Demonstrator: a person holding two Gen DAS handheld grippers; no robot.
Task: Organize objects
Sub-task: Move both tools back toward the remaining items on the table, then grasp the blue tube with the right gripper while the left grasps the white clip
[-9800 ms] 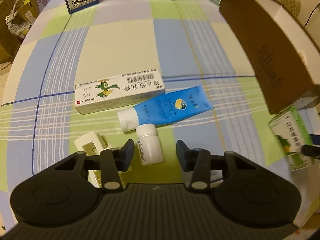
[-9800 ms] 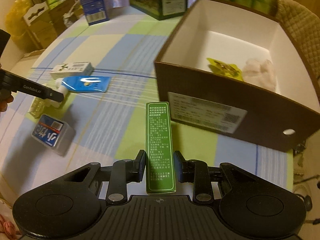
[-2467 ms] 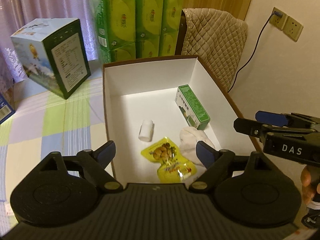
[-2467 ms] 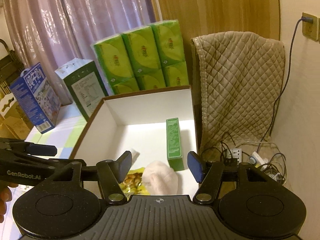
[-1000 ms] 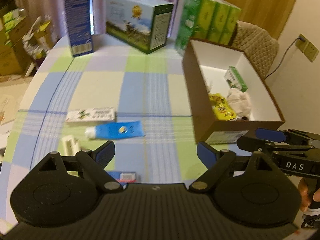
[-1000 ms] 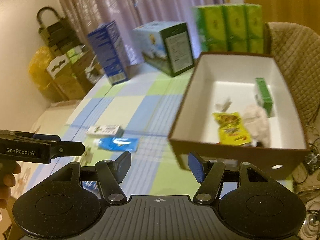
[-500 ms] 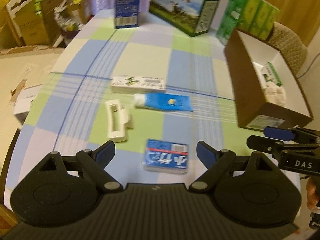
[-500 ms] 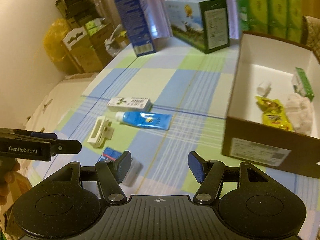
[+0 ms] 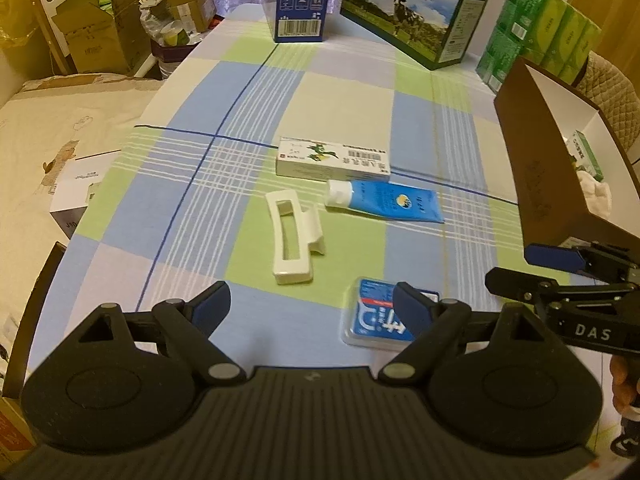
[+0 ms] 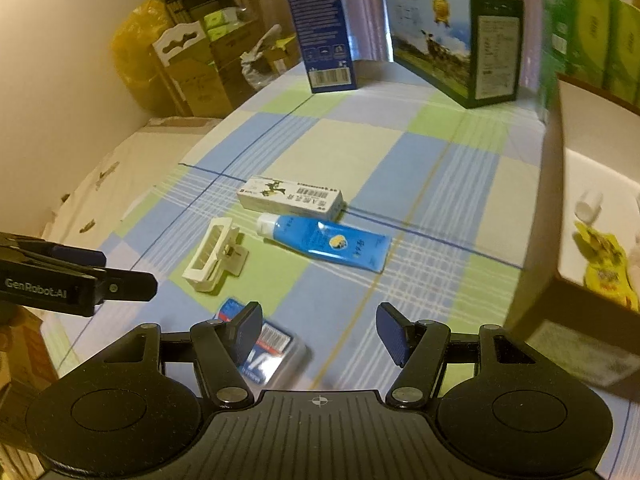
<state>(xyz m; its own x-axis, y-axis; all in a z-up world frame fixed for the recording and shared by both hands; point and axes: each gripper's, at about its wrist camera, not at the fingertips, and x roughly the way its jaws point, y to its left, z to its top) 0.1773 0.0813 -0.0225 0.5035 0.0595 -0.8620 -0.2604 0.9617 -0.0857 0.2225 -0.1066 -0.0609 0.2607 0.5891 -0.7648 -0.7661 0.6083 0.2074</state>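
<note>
Four small things are lying on the checked tablecloth [image 9: 348, 104]: a white box [image 9: 333, 158], a blue tube [image 9: 386, 202], a white clip [image 9: 291, 237] and a blue pack [image 9: 376, 316]. Left gripper [image 9: 310, 306] and right gripper [image 10: 319, 330] are hanging wide apart above them, holding nothing. The brown box [image 9: 538, 176] is sitting on the right.

Both wrist views look forward and down along spread fingers, from above the near table edge. Left gripper [image 9: 310, 306] faces the white clip [image 9: 291, 236]; right gripper [image 10: 320, 330] angles leftward. Both share the blue tube [image 9: 384, 201] [image 10: 326, 242] ahead.
</note>
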